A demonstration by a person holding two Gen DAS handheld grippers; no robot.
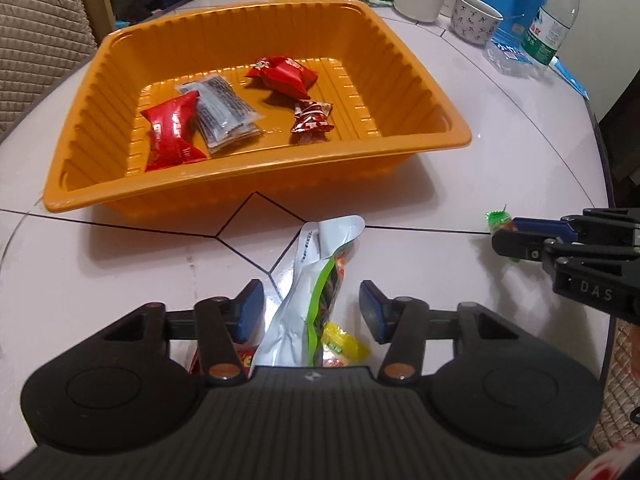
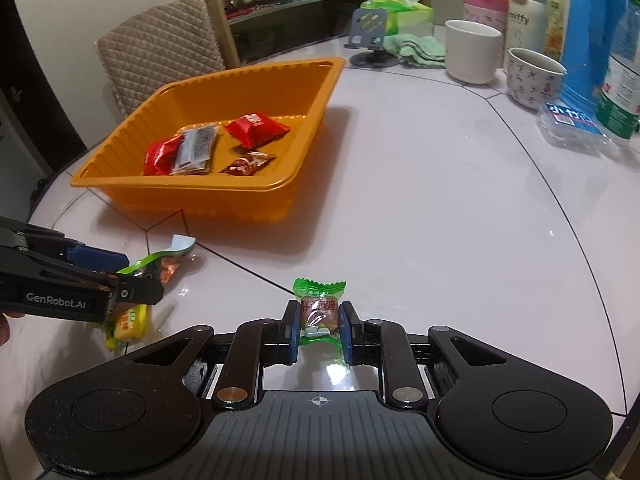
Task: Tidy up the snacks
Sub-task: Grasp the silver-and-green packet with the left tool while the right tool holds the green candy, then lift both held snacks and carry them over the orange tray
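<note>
Right tool [image 2: 319, 330] clamps the green candy [image 2: 319, 312], left tool [image 1: 311, 312] gapes around the silver packet [image 1: 310, 280] near the orange tray [image 1: 256, 168], which should get both.

An orange ribbed tray [image 1: 256, 188] holds 3 red packets and 1 clear, black-printed packet [image 1: 224, 114].
</note>
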